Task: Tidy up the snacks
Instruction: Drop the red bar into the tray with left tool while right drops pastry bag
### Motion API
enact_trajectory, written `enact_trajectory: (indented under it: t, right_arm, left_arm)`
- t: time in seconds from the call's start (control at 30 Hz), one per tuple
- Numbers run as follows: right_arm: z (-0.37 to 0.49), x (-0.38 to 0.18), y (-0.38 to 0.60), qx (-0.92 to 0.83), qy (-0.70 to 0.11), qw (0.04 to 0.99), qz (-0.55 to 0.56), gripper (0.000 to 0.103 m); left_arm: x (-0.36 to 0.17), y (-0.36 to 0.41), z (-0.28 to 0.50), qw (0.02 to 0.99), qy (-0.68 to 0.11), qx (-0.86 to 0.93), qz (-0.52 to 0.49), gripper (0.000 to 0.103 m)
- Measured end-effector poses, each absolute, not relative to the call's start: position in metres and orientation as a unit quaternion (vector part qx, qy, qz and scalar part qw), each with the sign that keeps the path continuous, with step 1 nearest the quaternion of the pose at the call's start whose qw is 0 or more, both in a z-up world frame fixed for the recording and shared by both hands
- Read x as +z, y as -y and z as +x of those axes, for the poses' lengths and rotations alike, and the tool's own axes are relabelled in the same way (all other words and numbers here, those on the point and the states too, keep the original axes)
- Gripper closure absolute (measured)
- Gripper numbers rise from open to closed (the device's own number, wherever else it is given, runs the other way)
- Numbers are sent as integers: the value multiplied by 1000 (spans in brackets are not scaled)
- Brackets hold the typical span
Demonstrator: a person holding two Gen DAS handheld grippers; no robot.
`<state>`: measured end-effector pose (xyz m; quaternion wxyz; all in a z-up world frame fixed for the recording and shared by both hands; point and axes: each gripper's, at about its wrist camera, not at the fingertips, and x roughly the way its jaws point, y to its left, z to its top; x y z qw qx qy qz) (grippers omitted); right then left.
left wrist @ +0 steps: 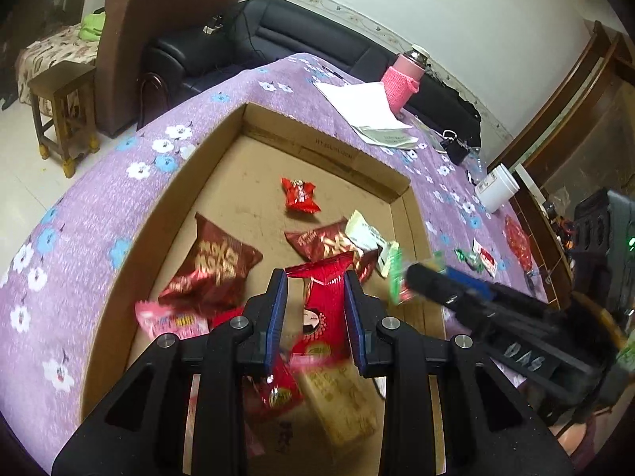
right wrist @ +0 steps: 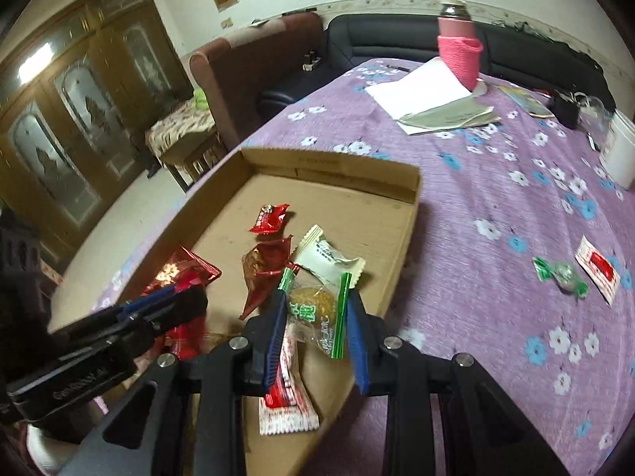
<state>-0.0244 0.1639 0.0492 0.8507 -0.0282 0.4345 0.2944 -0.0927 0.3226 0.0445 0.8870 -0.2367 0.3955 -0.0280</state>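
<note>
A shallow cardboard box (left wrist: 222,135) (right wrist: 329,160) on the purple flowered tablecloth holds several snack packets. My left gripper (left wrist: 315,277) is over the box with a bright red packet (left wrist: 323,309) between its blue pads; whether it grips it is unclear. My right gripper (right wrist: 317,297) is over the box's near right part, with a clear green-edged packet with a golden cake (right wrist: 317,305) between its pads, seemingly held. A green candy (right wrist: 561,273) and a red-white sachet (right wrist: 597,271) lie on the cloth right of the box.
At the table's far end are white papers (right wrist: 416,93), a bottle in a pink knitted sleeve (right wrist: 458,49), a binder clip (left wrist: 456,150) and a white tub (left wrist: 496,188). Sofas (left wrist: 309,39) and a wooden stool (left wrist: 63,119) stand beyond. A red packet (left wrist: 518,242) lies near the right table edge.
</note>
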Motion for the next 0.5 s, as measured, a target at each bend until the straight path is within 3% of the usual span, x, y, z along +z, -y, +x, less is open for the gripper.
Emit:
enact_trajectory:
  t: [0.23, 0.37, 0.5]
  right_arm:
    - [-19, 42, -171, 281, -427, 858, -50, 68]
    - [-22, 47, -171, 277, -414, 865, -55, 57]
    - [-26, 53, -162, 275, -406, 871, -38, 55]
  left_arm:
    - [45, -335, -92, 883, -388, -35, -261, 75]
    - [47, -337, -96, 879, -390, -36, -271, 75]
    - [51, -332, -103, 877, -396, -40, -269, 75]
